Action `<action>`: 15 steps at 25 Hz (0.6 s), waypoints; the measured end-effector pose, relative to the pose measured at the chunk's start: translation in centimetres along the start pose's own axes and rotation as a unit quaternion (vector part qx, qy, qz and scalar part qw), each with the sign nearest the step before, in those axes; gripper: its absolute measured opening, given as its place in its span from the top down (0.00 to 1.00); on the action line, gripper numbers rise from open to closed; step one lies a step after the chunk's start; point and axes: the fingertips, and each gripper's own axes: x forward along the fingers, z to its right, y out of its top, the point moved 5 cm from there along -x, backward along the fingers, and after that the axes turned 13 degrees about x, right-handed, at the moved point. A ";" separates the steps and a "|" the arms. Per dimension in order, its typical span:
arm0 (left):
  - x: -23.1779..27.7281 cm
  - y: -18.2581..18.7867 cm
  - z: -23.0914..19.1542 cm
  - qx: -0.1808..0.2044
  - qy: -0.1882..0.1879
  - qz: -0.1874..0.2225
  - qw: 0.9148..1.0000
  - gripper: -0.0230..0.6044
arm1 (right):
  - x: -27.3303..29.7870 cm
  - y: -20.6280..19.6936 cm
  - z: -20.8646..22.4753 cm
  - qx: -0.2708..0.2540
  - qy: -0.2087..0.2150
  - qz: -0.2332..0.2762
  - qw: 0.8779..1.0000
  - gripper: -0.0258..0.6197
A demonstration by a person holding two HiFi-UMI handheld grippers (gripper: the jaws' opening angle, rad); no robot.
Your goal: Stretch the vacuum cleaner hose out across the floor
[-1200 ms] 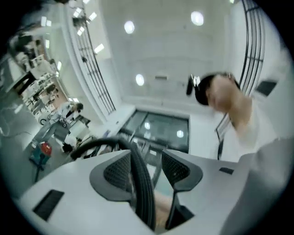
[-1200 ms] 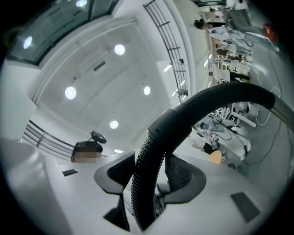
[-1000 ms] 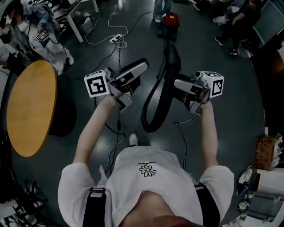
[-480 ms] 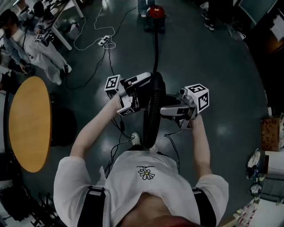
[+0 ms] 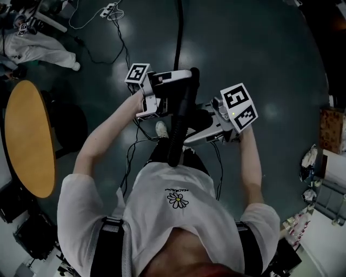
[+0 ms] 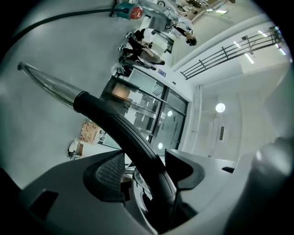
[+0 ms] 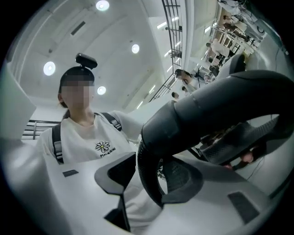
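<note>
Left gripper (image 6: 146, 165): jaws have just been opening. Rigid end of the hose (image 5: 181, 111) lies between the pads with a sliver of gap on one side, so I read it as cradled, not pinched (the shiny tube tip (image 6: 48, 83) pokes out past it).
Right gripper (image 7: 151, 176): pads pressed onto the ribbed part of the hose, clamped.
Change over the last second: slack loop that hung between the two grippers is gone; both grippers sit lower and nearer the body; the person has backed off, and the vacuum cleaner (image 6: 130, 10) has left the top of the head view. It shows only in the left gripper view, small and far off.
Hose now: one dark line over the floor (image 5: 259, 65) from the cleaner to the grippers, handle end held above the ground.
Judgement: stretch is nearly done; what is left looks like laying the handle end down and letting go
</note>
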 end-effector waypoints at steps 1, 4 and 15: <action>-0.7 0.2 -0.3 -0.002 -0.006 -0.008 1.000 0.56 | 0.8 0.3 1.0 0.005 0.000 -0.010 1.000 0.66; -2.1 -0.6 -1.5 -0.005 -0.010 -0.015 1.000 0.56 | 2.5 -0.2 3.2 0.036 0.006 -0.016 0.999 0.66; 3.6 -9.7 7.8 0.136 -0.141 -0.038 0.980 0.64 | -12.3 -8.0 3.5 0.250 0.187 0.500 0.808 0.65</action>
